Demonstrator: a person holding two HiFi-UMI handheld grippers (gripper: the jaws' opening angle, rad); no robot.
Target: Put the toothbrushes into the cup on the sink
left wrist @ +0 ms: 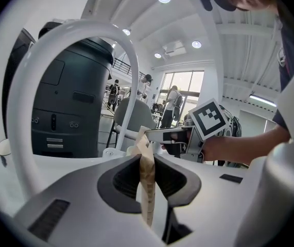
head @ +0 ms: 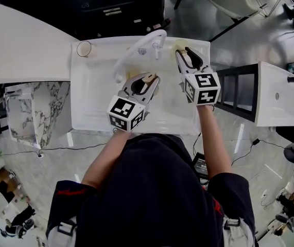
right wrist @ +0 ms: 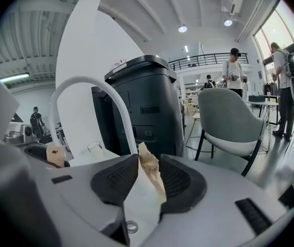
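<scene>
Person's dark top [head: 157,199] fills the bottom, over white sink [head: 92,107] with arched faucet [head: 136,50]. Left gripper [head: 148,80] clamped on tan paper-wrapped toothbrush [left wrist: 147,184] above the basin. Right gripper [head: 186,54] clamped on second tan wrapped toothbrush [right wrist: 149,171] beside the faucet. Clear cup [head: 84,48] on the sink's far left corner.

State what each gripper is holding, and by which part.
The left gripper pinches a tan paper strip around its middle; the right gripper pinches a tan paper piece low down, jagged top sticking out. Contents cannot be told.
</scene>
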